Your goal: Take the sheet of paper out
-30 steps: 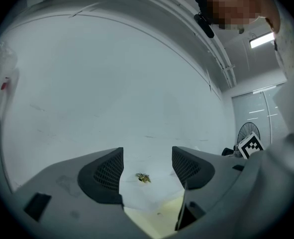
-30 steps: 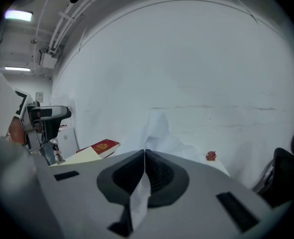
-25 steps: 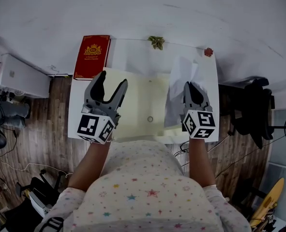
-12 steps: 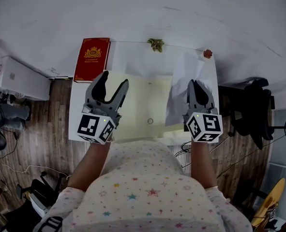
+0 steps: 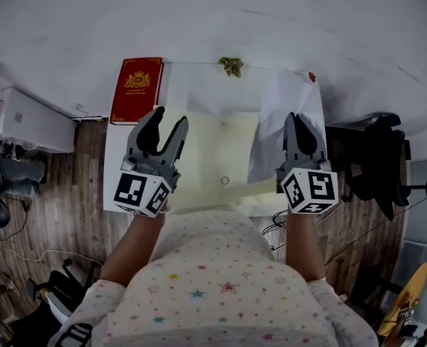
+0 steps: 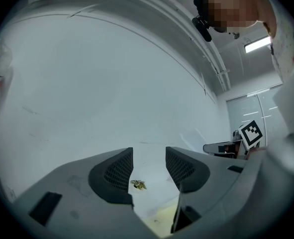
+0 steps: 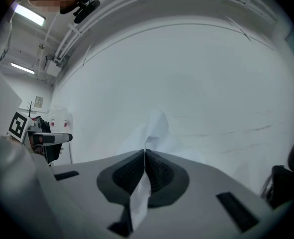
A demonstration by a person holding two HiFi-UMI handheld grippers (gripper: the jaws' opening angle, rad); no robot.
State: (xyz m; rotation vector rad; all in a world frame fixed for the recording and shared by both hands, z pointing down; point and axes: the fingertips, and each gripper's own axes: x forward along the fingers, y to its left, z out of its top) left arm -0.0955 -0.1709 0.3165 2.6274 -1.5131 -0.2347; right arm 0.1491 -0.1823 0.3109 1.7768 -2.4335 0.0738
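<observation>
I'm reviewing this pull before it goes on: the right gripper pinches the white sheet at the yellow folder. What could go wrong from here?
1. The right gripper grips only a narrow strip of the sheet, which could slip out or tear.
2. The left gripper, its jaws just closing with nothing between them, is not pinning the folder, so it might drag along.

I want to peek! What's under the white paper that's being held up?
The sheet of paper, pinched in the right gripper's jaws, hangs over the yellow envelope's right edge and the white table. Anything directly beneath it is covered.
</observation>
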